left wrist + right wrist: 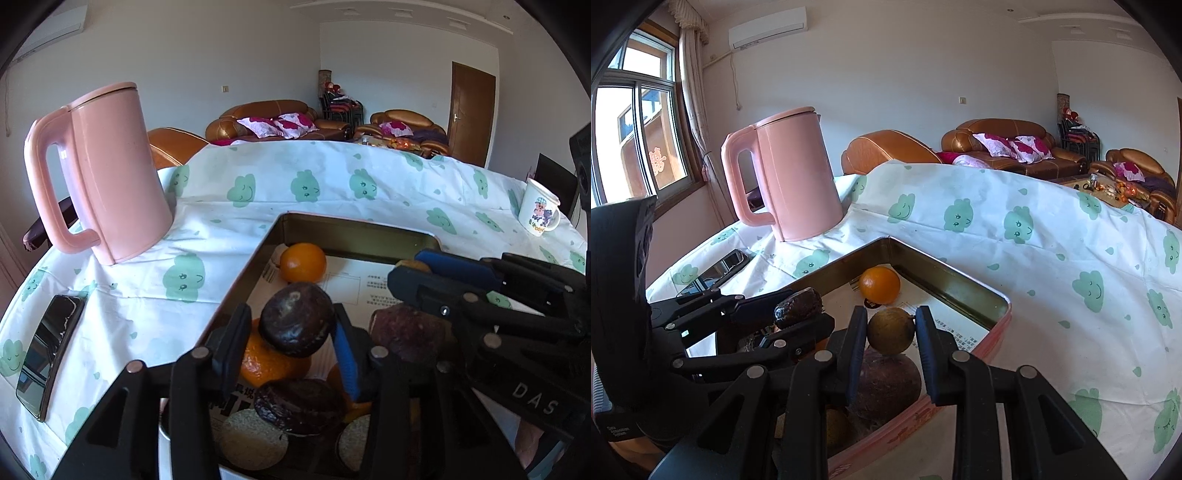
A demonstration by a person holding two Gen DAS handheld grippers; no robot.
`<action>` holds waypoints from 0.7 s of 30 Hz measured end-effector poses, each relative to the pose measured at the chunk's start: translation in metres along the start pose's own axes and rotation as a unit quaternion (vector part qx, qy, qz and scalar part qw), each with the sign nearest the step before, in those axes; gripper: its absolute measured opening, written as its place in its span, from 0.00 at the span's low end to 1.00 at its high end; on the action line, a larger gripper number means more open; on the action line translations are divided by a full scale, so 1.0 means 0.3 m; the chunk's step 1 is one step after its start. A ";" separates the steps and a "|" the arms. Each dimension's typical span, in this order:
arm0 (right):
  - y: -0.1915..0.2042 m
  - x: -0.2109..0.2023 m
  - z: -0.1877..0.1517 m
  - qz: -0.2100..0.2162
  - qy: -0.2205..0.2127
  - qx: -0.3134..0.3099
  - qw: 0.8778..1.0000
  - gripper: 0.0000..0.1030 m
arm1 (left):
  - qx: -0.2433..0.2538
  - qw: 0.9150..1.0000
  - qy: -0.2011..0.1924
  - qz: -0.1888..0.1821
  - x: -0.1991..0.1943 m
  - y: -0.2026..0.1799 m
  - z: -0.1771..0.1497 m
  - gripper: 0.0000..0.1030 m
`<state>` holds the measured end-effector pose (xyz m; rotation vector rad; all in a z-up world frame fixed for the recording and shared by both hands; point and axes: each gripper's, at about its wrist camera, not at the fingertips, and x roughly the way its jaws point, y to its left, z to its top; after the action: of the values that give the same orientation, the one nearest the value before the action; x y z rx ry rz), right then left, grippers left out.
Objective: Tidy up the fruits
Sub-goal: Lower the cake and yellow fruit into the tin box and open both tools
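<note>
I had the left gripper (291, 328) clamped on a dark purple fruit (295, 319) and the right gripper (891, 330) on a brownish-green fruit (890, 330), both over the tin tray (945, 284). An orange (880, 285) lay at the tray's twelve o'clock corner; on the cloud-print tablecloth (1034, 258) the pink kettle (790, 173) stood at ten o'clock, brown sofas (1004, 144) beyond

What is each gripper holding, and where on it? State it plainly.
Left gripper: dark purple fruit, clamped across its sides. Right gripper: brownish-green round fruit, gripped at its widest part, above the tin.

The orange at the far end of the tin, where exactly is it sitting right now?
The orange lies alone on the printed paper in the tin's far corner, in both views beyond both held fruits, with the pink kettle standing outside to the left.
</note>
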<state>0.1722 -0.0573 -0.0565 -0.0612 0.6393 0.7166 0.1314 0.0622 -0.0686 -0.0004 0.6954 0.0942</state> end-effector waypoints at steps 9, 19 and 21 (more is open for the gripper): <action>0.014 -0.074 -0.012 0.015 -0.016 0.009 1.000 0.63 | 0.003 0.999 -0.034 0.004 -0.091 0.005 -0.016 0.80; 0.032 -0.229 -0.037 -0.015 -0.055 0.022 0.998 0.70 | -0.021 0.997 -0.075 0.003 -0.227 0.053 -0.039 0.95; 0.045 -0.250 -0.039 -0.021 -0.060 0.017 0.998 0.71 | -0.022 0.996 -0.081 0.006 -0.246 0.051 -0.046 0.96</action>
<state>0.1144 -0.0946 -0.0213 -0.0009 0.5344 0.6644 0.0650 0.0707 -0.0314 -0.0299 0.5307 0.1187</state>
